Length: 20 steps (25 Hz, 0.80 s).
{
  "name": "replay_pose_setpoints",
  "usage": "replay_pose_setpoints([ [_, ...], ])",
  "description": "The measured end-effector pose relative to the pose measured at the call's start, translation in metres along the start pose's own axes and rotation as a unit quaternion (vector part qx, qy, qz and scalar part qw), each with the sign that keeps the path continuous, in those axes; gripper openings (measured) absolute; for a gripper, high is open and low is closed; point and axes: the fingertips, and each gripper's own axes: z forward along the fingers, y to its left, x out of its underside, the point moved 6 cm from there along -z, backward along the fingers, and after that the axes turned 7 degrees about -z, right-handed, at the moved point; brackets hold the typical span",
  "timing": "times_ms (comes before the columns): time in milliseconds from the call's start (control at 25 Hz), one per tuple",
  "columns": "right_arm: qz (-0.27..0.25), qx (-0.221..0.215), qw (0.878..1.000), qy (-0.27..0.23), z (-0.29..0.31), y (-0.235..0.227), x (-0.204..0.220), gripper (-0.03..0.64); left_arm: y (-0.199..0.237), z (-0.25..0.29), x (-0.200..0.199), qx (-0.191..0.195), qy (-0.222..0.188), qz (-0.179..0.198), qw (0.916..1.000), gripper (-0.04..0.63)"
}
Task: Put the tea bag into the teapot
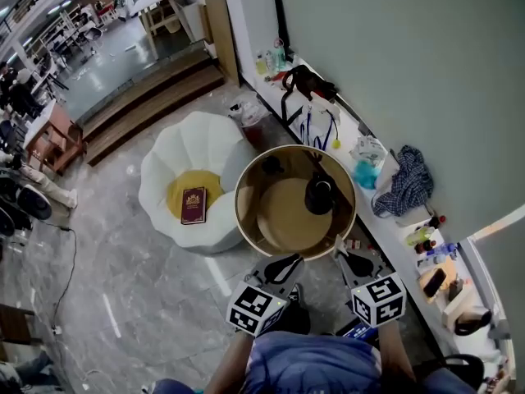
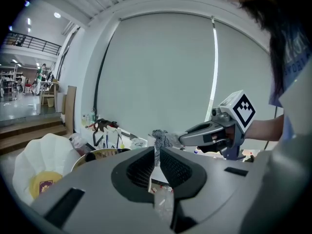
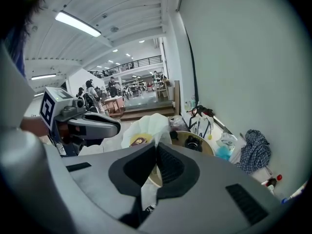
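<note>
The right gripper (image 3: 156,146) has its jaws pressed together at the tips, with nothing held. The left gripper (image 2: 154,150) has its jaws a thin slit apart; only the far wall side shows through the gap, and nothing is between the pads. In the head view both grippers sit side by side, a little apart, over the near edge of a round table (image 1: 275,220), tips pointing toward it and marker cubes toward the person.

The black teapot (image 1: 318,195) stands on the table, on its right half, beyond the right gripper's tips and clear of both grippers. A smaller dark thing (image 1: 271,167) lies at the table's far left edge; what it is cannot be told. The tea bag cannot be made out in any view.

Left of the table stands a white petal-shaped chair (image 1: 176,158) with a yellow cushion (image 1: 201,183) and a dark red book (image 1: 194,204) on it. Right of the table a white ledge (image 1: 394,235) runs along the wall, cluttered, with a blue checked cloth (image 1: 406,183) heaped on it.
</note>
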Motion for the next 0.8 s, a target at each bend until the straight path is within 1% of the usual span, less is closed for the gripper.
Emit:
replay_pose_setpoints([
  [400,0.018,0.040,0.999,0.005,0.037,-0.019,-0.027,0.018,0.047,0.028,-0.023,0.042,0.011,0.015,0.9990,0.031],
  [560,0.021,0.052,0.998,0.006,0.043,-0.023,-0.036,0.018,0.058,0.036,-0.028,0.056,0.012,0.020,0.9982,0.031],
  [800,0.030,0.057,0.998,0.012,0.051,-0.030,-0.039,0.018,0.066,0.047,-0.029,0.066,0.015,0.018,0.9976,0.031],
])
